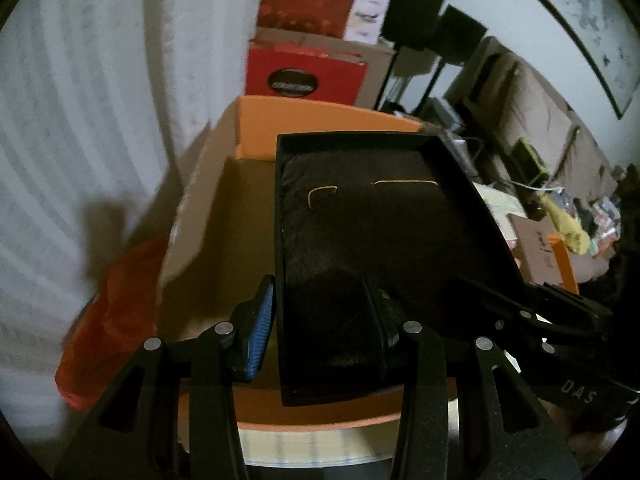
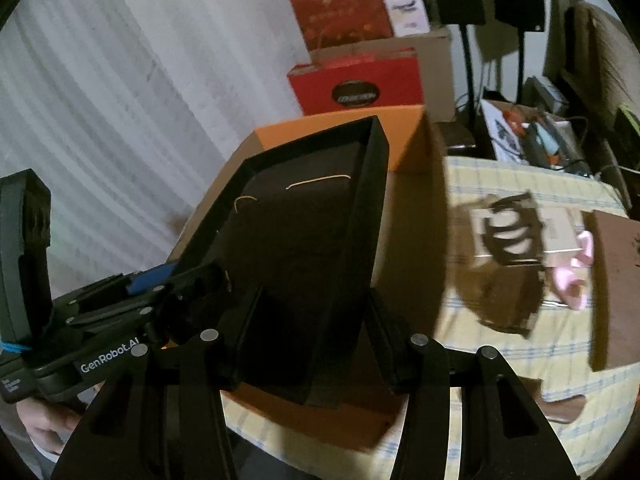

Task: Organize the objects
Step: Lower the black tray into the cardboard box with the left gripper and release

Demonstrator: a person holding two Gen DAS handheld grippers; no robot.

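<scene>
Tray (image 2: pixel 304 248) hung over an open box (image 2: pixel 344 132) on the desk (image 2: pixel 500 340), stacked boxes (image 2: pixel 356 88) stood behind against the wall, flat items (image 2: pixel 516 232) lay to the right on the desk, bag (image 1: pixel 108 320) sat left of the box.

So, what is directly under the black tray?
An open orange box lies under the black tray, held by both grippers. The tray covers most of the box's inside, so its contents cannot be seen.

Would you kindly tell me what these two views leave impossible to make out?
- Orange box interior: both views, hidden by the black tray.
- Oval label on red box: both views, blurred.
- Items on far shelf: left wrist view, small and blurred.
</scene>
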